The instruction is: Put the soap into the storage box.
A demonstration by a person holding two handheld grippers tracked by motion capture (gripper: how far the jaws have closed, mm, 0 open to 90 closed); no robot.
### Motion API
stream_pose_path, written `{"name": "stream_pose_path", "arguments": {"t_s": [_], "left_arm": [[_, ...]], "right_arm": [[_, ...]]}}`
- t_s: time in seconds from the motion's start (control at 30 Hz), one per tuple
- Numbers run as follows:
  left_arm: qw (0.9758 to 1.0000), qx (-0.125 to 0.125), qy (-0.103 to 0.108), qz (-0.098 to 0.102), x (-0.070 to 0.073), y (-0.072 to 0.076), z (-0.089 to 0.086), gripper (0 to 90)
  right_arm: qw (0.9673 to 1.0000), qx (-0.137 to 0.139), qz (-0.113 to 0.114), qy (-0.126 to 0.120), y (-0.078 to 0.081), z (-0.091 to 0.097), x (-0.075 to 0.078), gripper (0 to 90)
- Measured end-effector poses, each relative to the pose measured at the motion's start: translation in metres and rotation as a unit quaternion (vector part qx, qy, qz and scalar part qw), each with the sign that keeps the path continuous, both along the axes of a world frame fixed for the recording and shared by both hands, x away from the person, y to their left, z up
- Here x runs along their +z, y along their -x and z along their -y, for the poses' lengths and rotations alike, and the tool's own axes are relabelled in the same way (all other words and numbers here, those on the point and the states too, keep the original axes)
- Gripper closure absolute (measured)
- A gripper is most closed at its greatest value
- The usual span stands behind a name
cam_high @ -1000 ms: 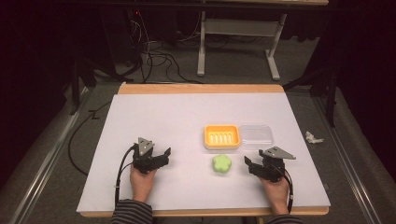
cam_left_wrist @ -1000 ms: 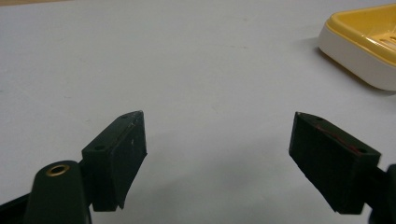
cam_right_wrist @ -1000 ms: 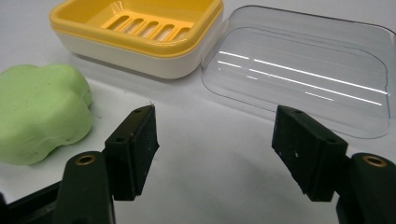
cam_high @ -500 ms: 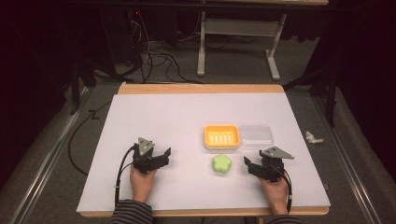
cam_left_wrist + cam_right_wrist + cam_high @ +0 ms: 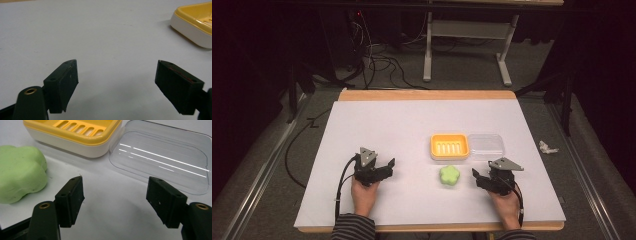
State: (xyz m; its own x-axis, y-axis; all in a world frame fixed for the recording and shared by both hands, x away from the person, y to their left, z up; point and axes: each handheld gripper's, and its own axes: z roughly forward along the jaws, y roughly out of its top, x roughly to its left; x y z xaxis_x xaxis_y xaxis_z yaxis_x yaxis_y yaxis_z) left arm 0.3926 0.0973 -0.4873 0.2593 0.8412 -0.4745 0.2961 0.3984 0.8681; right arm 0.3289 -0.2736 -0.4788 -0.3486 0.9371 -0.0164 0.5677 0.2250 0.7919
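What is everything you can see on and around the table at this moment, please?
soap: one, light green, flower-shaped, on the table between the two grippers, just in front of the dish
soap dish: one, yellow top on a white base, slotted, mid-table, apart from the soap
lid: one, clear plastic, lying flat against the dish's right side
table: one, white top with a wooden edge
crumpled scrap: one, white, on the floor right of the table
cables: several, black, on the floor beyond the table
left gripper: one, black, fingers apart, nothing between them
right gripper: one, black, fingers apart, nothing between them, near the soap
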Motion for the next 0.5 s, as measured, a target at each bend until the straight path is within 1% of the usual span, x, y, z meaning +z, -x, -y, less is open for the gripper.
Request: {"name": "stream_pose_path", "arguments": {"t_s": [0.03, 0.1, 0.13, 0.17, 0.23, 0.3, 0.43, 0.5], "left_arm": [[1.0, 0.0, 0.0, 0.0, 0.0, 0.0, 0.0, 19.2], [1.0, -0.001, 0.0, 0.0, 0.0, 0.0, 0.0, 19.2], [1.0, -0.001, 0.002, 0.0, 0.0, 0.0, 0.0, 19.2], [1.0, -0.001, 0.002, 0.0, 0.0, 0.0, 0.0, 19.2], [1.0, -0.002, 0.003, 0.0, 0.0, 0.0, 0.0, 19.2], [1.0, -0.003, 0.003, 0.001, 0.0, 0.0, 0.0, 19.3], [1.0, -0.002, 0.004, 0.001, 0.0, 0.0, 0.0, 19.3], [1.0, -0.003, 0.002, 0.0, 0.0, 0.0, 0.0, 19.3]], "right_arm": [[1.0, 0.001, 0.001, -0.004, 0.0, 0.0, 0.0, 30.9], [1.0, 0.002, 0.002, -0.003, 0.0, 0.0, 0.0, 30.7], [1.0, 0.002, 0.003, 0.003, 0.001, -0.001, 0.0, 30.4], [1.0, 0.002, 0.003, 0.003, 0.001, -0.001, 0.0, 30.4], [0.9998, 0.009, 0.005, 0.018, 0.002, -0.004, 0.001, 29.9], [0.9997, 0.013, 0.002, 0.023, 0.004, -0.006, 0.001, 29.7], [0.9996, 0.022, 0.006, 0.02, 0.009, -0.008, 0.003, 29.3], [0.9995, 0.026, 0.007, 0.014, 0.012, -0.01, 0.007, 27.4]]}}
